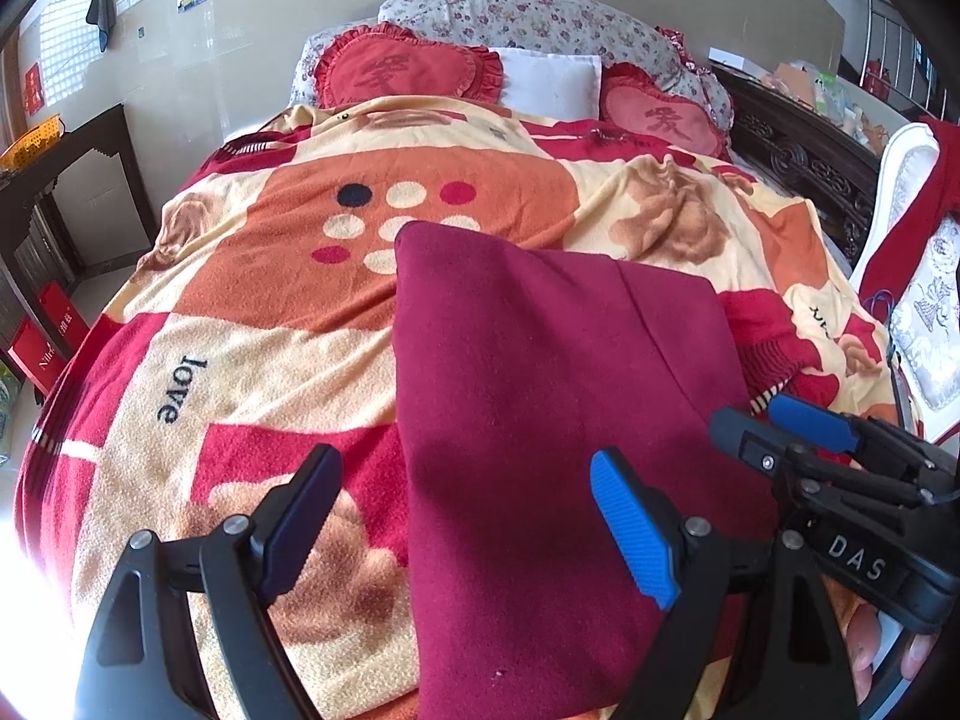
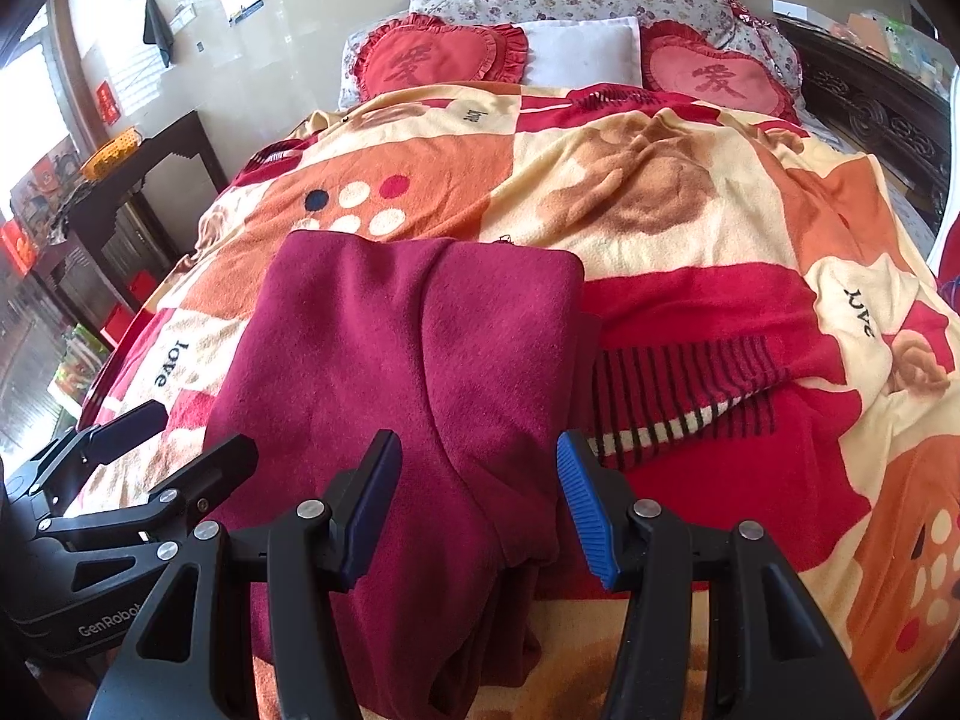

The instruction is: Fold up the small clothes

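A dark maroon garment point(image 1: 558, 396) lies folded lengthwise on the patterned blanket point(image 1: 252, 300). My left gripper point(image 1: 465, 462) hovers open and wide over the garment's near left edge, one finger above the blanket and the blue pad point(image 1: 630, 528) above the cloth. In the right wrist view the same garment point(image 2: 390, 348) runs up the middle. My right gripper point(image 2: 478, 444) stands over its near right part, jaws apart and pads clear of the cloth. Each gripper shows in the other's view: the right gripper point(image 1: 762, 420) and the left gripper point(image 2: 186, 438).
Two red heart cushions point(image 1: 408, 69) and a white pillow point(image 1: 552, 81) lie at the head of the bed. A dark wooden side table point(image 1: 66, 180) stands to the left and a carved dark headboard point(image 1: 804, 162) to the right. A white chair point(image 1: 918, 276) is at the right edge.
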Demonstrator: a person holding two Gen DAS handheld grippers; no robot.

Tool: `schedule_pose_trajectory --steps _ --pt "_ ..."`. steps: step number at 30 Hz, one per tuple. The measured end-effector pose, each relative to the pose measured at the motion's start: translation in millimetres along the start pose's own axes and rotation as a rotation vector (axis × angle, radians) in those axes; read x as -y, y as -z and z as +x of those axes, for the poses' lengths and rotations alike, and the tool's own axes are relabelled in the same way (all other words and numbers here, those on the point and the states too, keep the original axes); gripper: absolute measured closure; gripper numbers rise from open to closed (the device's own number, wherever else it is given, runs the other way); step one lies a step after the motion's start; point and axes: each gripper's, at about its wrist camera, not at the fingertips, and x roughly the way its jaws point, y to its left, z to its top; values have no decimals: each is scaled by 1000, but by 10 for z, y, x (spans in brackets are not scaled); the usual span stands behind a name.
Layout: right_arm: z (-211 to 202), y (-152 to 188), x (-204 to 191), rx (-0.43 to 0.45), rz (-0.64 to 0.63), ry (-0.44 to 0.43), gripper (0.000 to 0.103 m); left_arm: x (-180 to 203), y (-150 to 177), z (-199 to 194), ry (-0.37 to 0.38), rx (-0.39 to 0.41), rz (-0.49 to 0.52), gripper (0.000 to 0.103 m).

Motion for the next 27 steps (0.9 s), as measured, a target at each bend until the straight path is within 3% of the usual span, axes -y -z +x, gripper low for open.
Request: schedule_pose_trajectory --steps 27 --pt "82 -2 -58 -14 -6 -15 66 -43 2 40 1 -9 -16 15"
